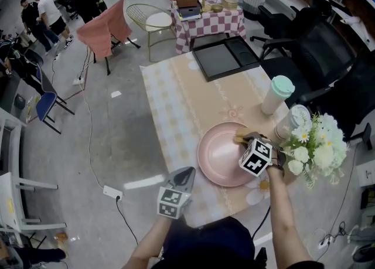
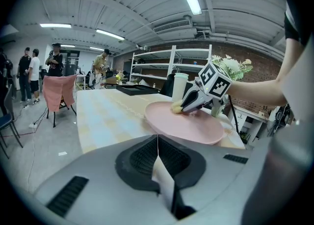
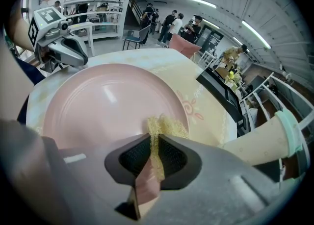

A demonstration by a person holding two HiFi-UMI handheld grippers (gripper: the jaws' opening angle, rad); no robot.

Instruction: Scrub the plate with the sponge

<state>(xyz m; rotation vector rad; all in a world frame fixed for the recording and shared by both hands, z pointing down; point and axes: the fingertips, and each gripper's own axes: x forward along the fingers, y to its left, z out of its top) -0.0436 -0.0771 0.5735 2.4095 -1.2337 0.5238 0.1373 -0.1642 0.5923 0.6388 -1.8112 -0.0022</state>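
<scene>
Grey-bodied, the left gripper hangs just beside the rim of the pink plate, at its 8 o'clock, with its jaws pressed together on nothing. The plate lies on the near end of the checked table. The right gripper is clamped on the yellow sponge, which touches the plate near its 1 o'clock rim. White flowers stand at 3 o'clock. Farther off at 1 o'clock is a mint-lidded tumbler, and a black tray lies toward 12.
</scene>
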